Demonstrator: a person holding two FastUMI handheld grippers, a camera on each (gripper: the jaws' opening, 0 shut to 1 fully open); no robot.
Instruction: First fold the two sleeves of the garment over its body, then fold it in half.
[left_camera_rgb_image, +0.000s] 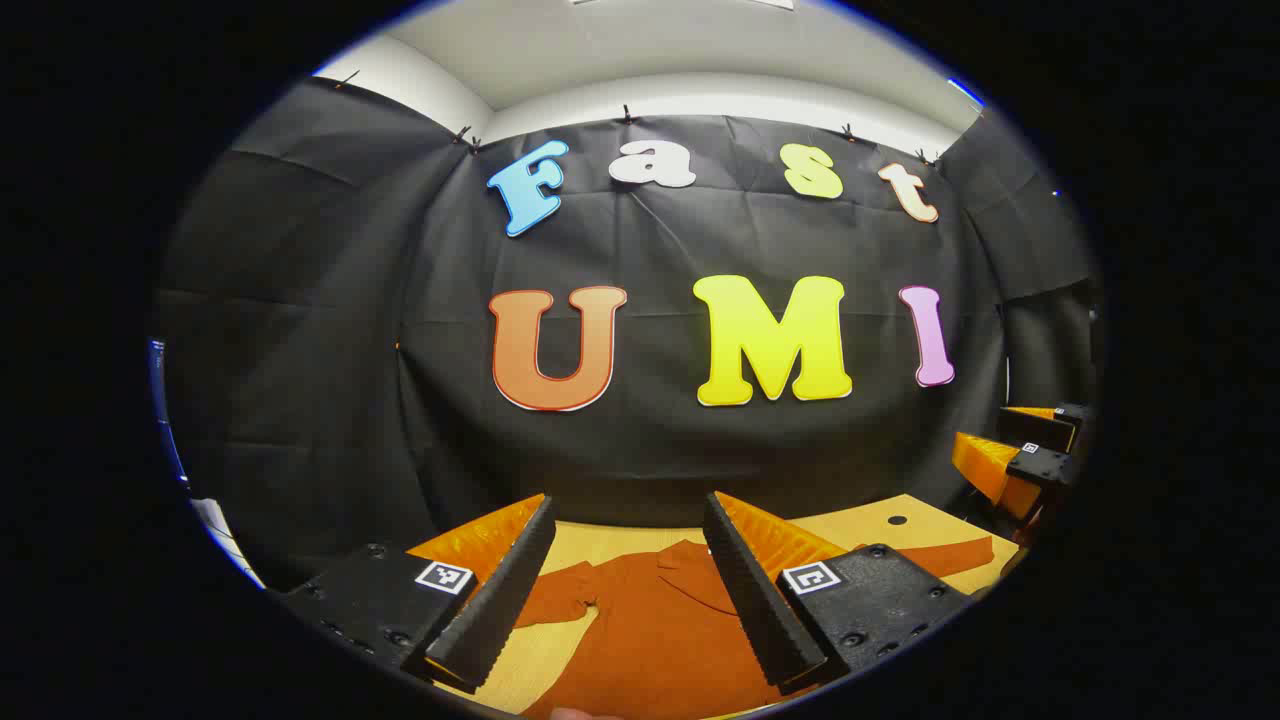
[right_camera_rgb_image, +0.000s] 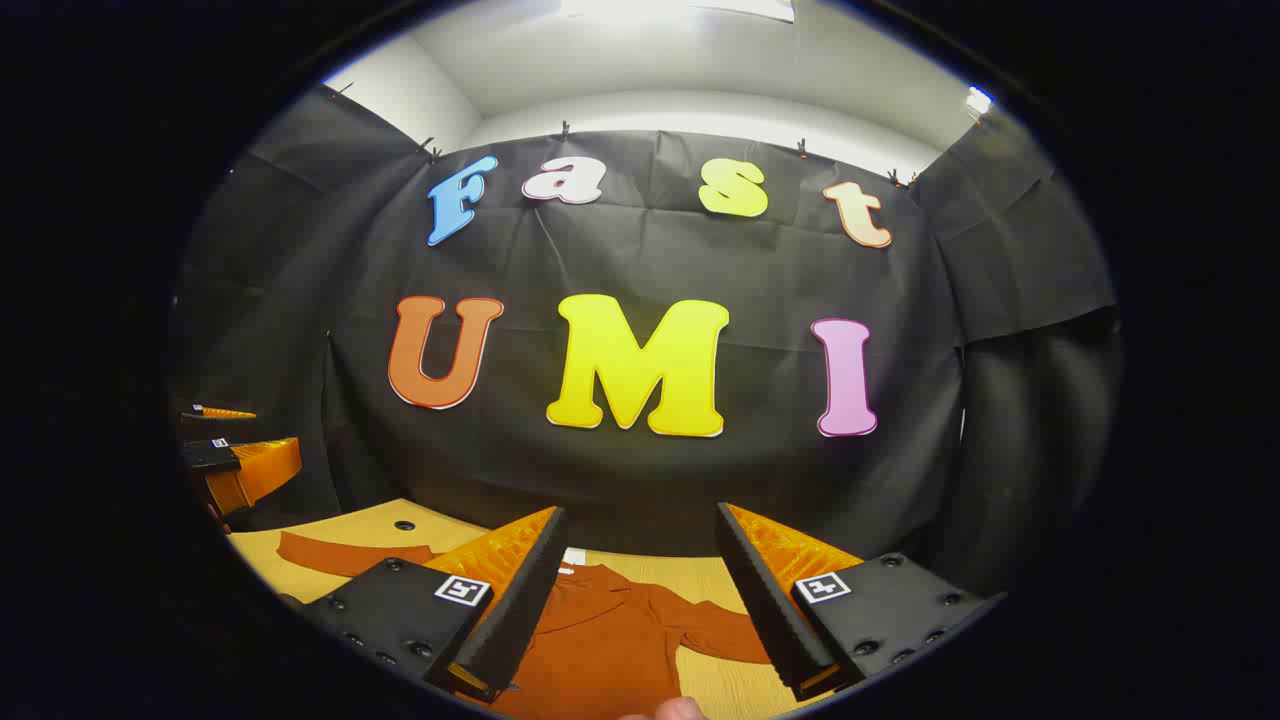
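The garment (left_camera_rgb_image: 660, 630) lies spread flat on the desk (left_camera_rgb_image: 905, 530), collar toward the booth wall, with both sleeves still out to the sides, so no fold looks done yet. It reads as thin woven cloth: light, limp, likely to drape and drag rather than hold any shape (a pinch of one layer should lift it easily). The best holds are probably the sleeve ends, one sleeve (right_camera_rgb_image: 335, 555) reaching toward the desk's left and the other sleeve (right_camera_rgb_image: 715, 630) toward the right, each to be carried across the body. The left gripper (left_camera_rgb_image: 625, 590) hangs above the shirt with fingers wide apart, empty. The right gripper (right_camera_rgb_image: 630, 610) hovers likewise, fingers parted, holding nothing.
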